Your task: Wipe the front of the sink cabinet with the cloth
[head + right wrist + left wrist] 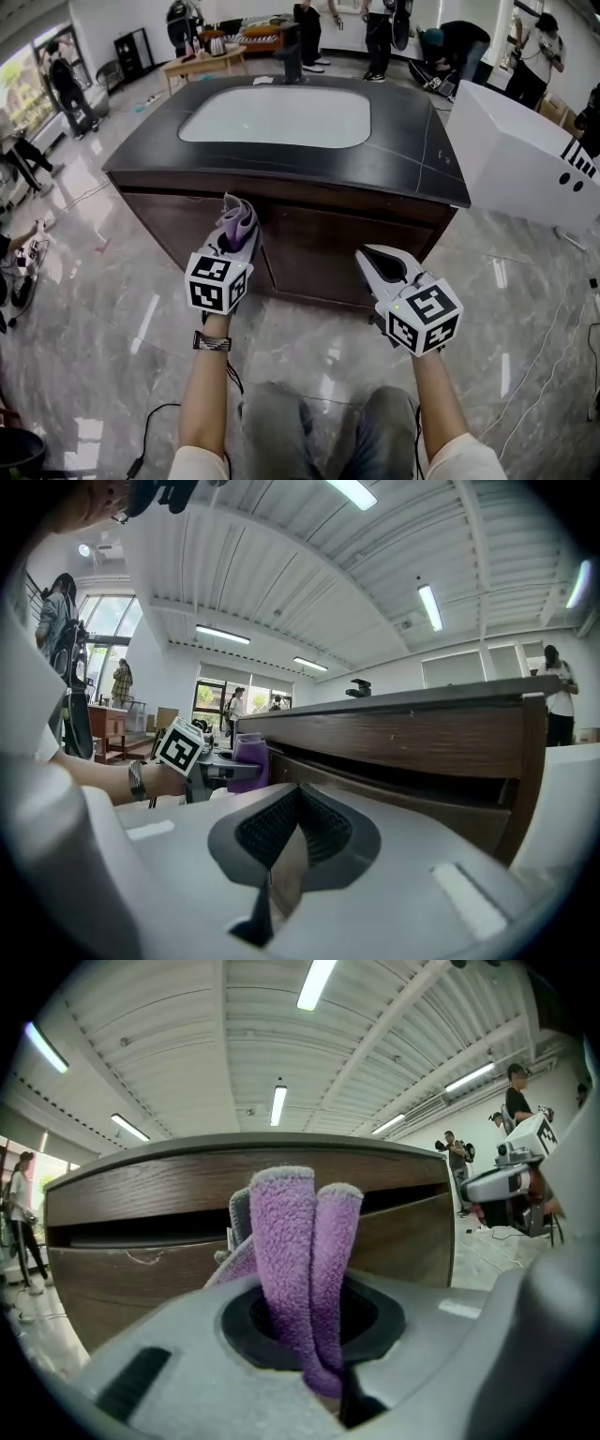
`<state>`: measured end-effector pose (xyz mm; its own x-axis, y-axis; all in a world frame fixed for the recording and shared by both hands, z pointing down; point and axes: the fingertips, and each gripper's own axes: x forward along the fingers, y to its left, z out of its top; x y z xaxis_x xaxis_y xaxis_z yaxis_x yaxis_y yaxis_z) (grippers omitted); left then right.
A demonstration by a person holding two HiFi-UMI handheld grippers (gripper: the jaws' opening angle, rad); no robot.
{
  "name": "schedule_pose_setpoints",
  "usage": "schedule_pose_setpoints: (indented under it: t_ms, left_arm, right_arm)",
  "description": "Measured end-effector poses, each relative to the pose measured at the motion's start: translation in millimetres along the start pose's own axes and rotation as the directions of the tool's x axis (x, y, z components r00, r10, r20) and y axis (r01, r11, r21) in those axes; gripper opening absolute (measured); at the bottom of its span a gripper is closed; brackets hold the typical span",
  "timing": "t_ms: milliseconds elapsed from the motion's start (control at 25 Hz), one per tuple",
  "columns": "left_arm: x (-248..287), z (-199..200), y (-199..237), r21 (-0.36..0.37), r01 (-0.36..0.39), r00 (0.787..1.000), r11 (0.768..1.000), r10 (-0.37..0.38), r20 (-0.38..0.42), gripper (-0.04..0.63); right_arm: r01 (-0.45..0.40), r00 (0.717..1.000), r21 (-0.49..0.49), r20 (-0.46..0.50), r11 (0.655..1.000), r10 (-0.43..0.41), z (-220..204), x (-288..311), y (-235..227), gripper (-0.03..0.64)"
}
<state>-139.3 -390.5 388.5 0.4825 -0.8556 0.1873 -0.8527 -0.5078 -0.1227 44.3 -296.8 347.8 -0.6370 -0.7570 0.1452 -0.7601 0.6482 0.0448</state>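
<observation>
The sink cabinet has a dark countertop (pixel 412 159) with a white basin, over a brown wood front (pixel 319 244). My left gripper (pixel 234 246) is shut on a folded purple cloth (pixel 238 220), which pokes up right at the front's upper left, just under the countertop edge. In the left gripper view the cloth (pixel 286 1241) stands up between the jaws of that gripper (pixel 314 1330), with the wood front (pixel 131 1269) close behind. My right gripper (pixel 368 256) is shut on nothing, low before the front's right half. From the right gripper (pixel 292 808) I see the cloth (pixel 249 758) and the wood front (pixel 431 738).
A large white box (pixel 525 150) stands to the right of the cabinet. Several people and a wooden table (pixel 202 64) are at the back of the room. Cables lie on the glossy marble floor (pixel 112 309). The person's knees (pixel 328 427) are below the grippers.
</observation>
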Motion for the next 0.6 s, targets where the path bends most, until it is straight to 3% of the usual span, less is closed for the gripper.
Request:
schedule_pose_setpoints:
  t_ms: [160,360,600]
  left_arm:
    - [6,-4,1,-0.029,0.015,1.0,0.999,-0.015,0.003,0.051]
    - [15,-4,-7,-0.004,0.012,1.0,1.0,-0.012,-0.011,0.051]
    - [22,-3,-15,-0.023,-0.002,1.0,1.0,0.001,-0.022,0.051]
  right_arm:
    - [0.002,1.0,-0.006,0.002,1.0,-0.002,-8,-10,-3,0.006]
    - [0.016,1.0,-0.01,0.026,1.0,-0.015,-16,-29,-8,0.006]
    - [0.031,0.999,-0.012,0.032,0.999,-0.031,-24,-51,-20,0.006]
